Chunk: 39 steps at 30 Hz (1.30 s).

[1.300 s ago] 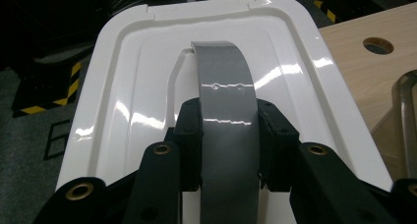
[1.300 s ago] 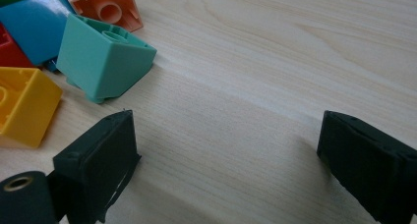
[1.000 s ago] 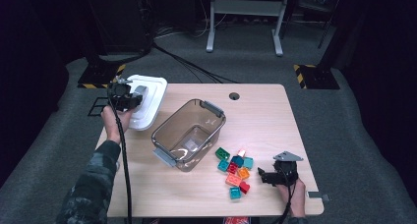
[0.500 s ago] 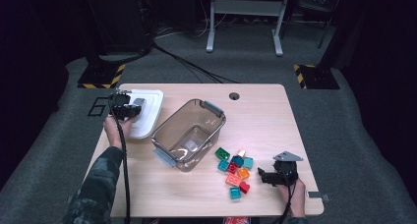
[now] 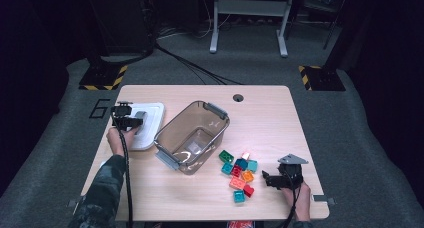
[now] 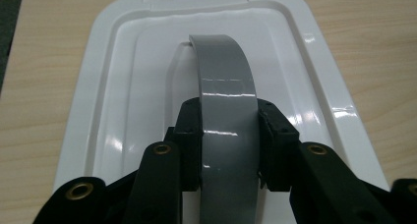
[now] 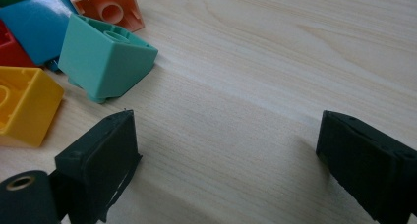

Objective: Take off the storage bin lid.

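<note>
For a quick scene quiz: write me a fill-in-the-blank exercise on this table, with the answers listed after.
1. The left gripper is shut on the grey ____ of the white lid.
2. The right gripper rests with its jaws ____ beside the toy blocks.
3. The clear container holds ____ blocks.
4. The lid lies on the table to the ____ of the container in the high view.

Missing words: handle; open; no; left

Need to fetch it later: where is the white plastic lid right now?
In the high view the white plastic lid lies at the table's left edge, beside the clear tub, its grey handle clamped by the left gripper.
</note>
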Motion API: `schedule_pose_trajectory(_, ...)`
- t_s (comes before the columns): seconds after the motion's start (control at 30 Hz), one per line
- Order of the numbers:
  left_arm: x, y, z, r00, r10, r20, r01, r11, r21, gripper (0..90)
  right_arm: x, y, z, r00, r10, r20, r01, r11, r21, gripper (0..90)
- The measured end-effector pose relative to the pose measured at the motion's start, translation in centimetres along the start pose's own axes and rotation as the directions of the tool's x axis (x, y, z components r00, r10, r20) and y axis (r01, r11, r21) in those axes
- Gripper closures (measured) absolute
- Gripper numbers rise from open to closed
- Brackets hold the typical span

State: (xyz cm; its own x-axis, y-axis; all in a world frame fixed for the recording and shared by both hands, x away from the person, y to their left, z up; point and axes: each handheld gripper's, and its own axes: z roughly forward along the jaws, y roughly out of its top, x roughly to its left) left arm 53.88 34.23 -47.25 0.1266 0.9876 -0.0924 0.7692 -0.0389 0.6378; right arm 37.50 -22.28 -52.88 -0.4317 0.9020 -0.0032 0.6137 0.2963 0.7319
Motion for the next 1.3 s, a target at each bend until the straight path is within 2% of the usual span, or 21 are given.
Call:
schedule_pose_trajectory(0.1, -0.2, -0.3, 0.3, 0.9997, 0.024, -0.010, -0.023, 0.9996, 0.015, 66.8, 0.0, 0.0, 0.0, 1.0000, 0.000, 0.000, 0.000, 1.000, 0.000, 7.8)
schedule_pose_trajectory(0.27, -0.2, -0.9, 0.9, 0.9993, 0.037, -0.004, -0.036, 0.9980, 0.052, 66.7, 0.0, 0.0, 0.0, 1.0000, 0.000, 0.002, 0.000, 1.000, 0.001, 7.8)
schedule_pose_trajectory(0.43, -0.1, -1.0, 0.9, 0.9997, 0.022, 0.010, -0.022, 0.9986, 0.049, 66.4, 0.0, 0.0, 0.0, 1.0000, -0.001, 0.002, 0.001, 1.000, 0.001, 7.9)
schedule_pose_trajectory(0.47, 0.1, -1.0, 0.7, 0.9996, 0.021, 0.017, -0.021, 0.9989, 0.043, 62.7, 0.0, 0.0, 0.0, 1.0000, -0.001, 0.002, 0.001, 1.000, 0.001, 7.9)
schedule_pose_trajectory(0.5, 0.2, -1.0, 0.5, 0.9996, 0.019, 0.022, -0.019, 0.9993, 0.032, 62.7, 0.0, 0.0, 0.0, 1.0000, -0.001, 0.002, 0.001, 1.000, 0.001, 7.9)
schedule_pose_trajectory(0.53, 0.2, -1.0, 0.2, 0.9995, 0.018, 0.025, -0.019, 0.9995, 0.026, 53.6, 0.0, 0.0, 0.0, 1.0000, -0.001, 0.002, 0.001, 1.000, 0.001, 7.8)
schedule_pose_trajectory(0.6, 0.4, -1.0, -0.4, 0.9995, 0.005, 0.032, -0.005, 0.9999, 0.010, 50.4, 0.0, 0.0, 0.0, 1.0000, -0.001, 0.002, 0.001, 1.000, 0.001, 7.8)
schedule_pose_trajectory(0.77, 0.6, -1.0, -2.2, 0.9982, 0.027, 0.053, -0.025, 0.9994, -0.023, 28.9, 0.0, 0.0, 0.0, 1.0000, -0.002, 0.002, 0.002, 1.000, 0.001, 7.9)
schedule_pose_trajectory(0.8, 0.6, -1.0, -2.5, 0.9981, 0.026, 0.056, -0.025, 0.9993, -0.027, 28.9, 0.0, 0.0, 0.0, 1.0000, -0.002, 0.002, 0.002, 1.000, 0.001, 7.9)
schedule_pose_trajectory(0.97, 0.5, -1.4, -4.1, 0.9958, 0.075, 0.052, -0.072, 0.9959, -0.055, 18.5, 0.0, 0.0, 0.0, 1.0000, -0.001, 0.002, 0.001, 1.000, 0.001, 7.9)
schedule_pose_trajectory(1.27, 0.1, -3.4, -7.1, 0.9884, 0.137, 0.066, -0.130, 0.9868, -0.096, 13.4, 0.0, 0.0, 0.0, 1.0000, -0.001, 0.002, 0.001, 1.000, 0.001, 7.9)
schedule_pose_trajectory(1.3, 0.0, -3.6, -7.5, 0.9891, 0.133, 0.064, -0.125, 0.9863, -0.107, 13.4, 0.0, 0.0, 0.0, 1.0000, -0.001, 0.002, 0.001, 1.000, 0.001, 7.9)
